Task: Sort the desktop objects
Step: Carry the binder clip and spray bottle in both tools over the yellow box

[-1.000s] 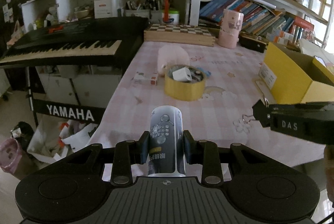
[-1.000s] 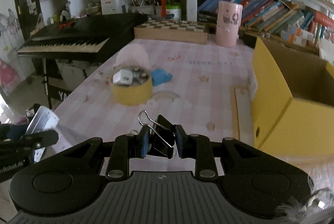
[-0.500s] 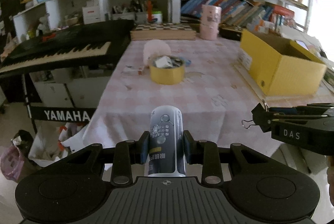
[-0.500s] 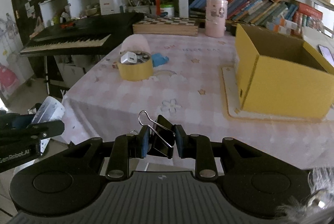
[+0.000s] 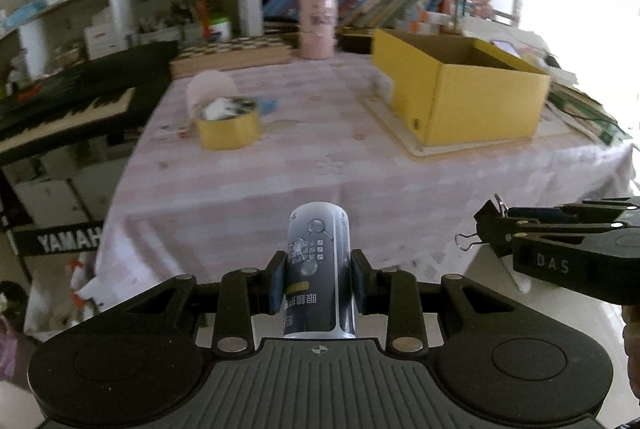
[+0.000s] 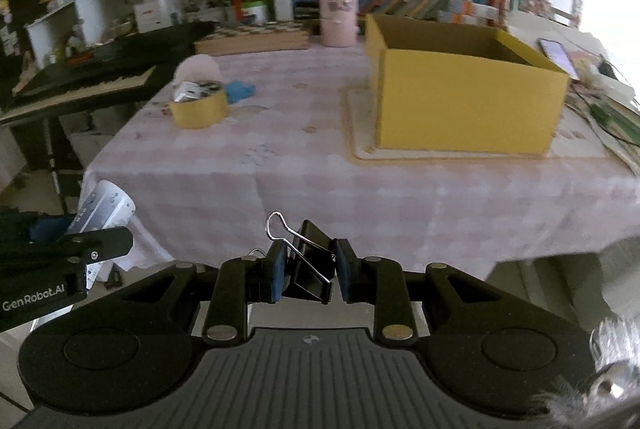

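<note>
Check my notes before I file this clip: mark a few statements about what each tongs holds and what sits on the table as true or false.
1. The left tongs grip a small printed bottle. True.
2. The right tongs are empty. False: they clamp a black binder clip.
3. The yellow box is open at the top. True.
4. The yellow tape roll sits inside the yellow box. False: it lies on the tablecloth, apart from the box.

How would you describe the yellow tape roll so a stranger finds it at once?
On the pink tablecloth, look left of the big yellow cardboard box. The yellow tape roll lies flat before a pink pouch; alone there, it is a ring with small items inside.
</note>
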The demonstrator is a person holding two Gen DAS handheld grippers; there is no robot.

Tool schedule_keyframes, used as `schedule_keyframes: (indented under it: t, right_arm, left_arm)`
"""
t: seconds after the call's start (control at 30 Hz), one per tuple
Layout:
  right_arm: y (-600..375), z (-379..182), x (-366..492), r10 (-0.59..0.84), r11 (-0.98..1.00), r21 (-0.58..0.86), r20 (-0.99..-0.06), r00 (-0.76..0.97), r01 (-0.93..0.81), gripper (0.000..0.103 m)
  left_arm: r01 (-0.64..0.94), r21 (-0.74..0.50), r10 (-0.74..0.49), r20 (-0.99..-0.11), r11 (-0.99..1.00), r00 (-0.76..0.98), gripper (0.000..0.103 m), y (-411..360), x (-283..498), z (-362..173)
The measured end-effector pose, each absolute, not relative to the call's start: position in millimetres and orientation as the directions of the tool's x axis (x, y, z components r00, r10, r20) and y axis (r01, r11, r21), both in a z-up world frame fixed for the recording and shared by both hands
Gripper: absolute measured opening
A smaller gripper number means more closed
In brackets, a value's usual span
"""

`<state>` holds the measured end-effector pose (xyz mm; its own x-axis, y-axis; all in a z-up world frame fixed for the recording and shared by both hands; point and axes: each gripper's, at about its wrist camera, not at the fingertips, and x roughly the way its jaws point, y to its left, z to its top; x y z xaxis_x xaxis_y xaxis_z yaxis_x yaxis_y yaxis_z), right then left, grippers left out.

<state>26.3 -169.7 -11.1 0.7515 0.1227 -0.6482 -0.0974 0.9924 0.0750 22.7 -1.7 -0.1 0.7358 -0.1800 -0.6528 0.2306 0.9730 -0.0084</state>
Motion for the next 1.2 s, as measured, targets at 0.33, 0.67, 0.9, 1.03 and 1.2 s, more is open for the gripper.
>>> schedule_keyframes:
  t: [0.33,0.67,0.9,1.03,1.2]
  right_arm:
    - [-210,-15,6,0.019,0.996,0.08,-0.659,0.752,0.045,0.024]
    - [-240,-19,9,-0.027,0.99,0.085,-0.666,0.746,0.112,0.024]
    - [-261,-16,23,-0.043,0.988,0.084,-0.664,0.746,0.133,0.024]
    - [-273,-15,33,-0.049,0.987,0.083,-0.667,0.744,0.14,0.024]
    - [-288,-14,48,-0.049,0.987,0.081,-0.67,0.741,0.138,0.024]
  left_arm:
    - [0.367,-0.005,-0.28,-0.655,0.93,0.702,0.031,-42,24,-2]
    - [0.435,0.004,-0.322,-0.666,0.9,0.673,0.031,-76,41,-4]
    - [0.466,0.012,-0.346,-0.654,0.885,0.673,0.031,-99,56,0]
    - [0.479,0.016,-0.355,-0.65,0.878,0.672,0.031,-112,67,1]
    - [0.483,0.017,-0.358,-0.648,0.876,0.672,0.031,-125,83,2]
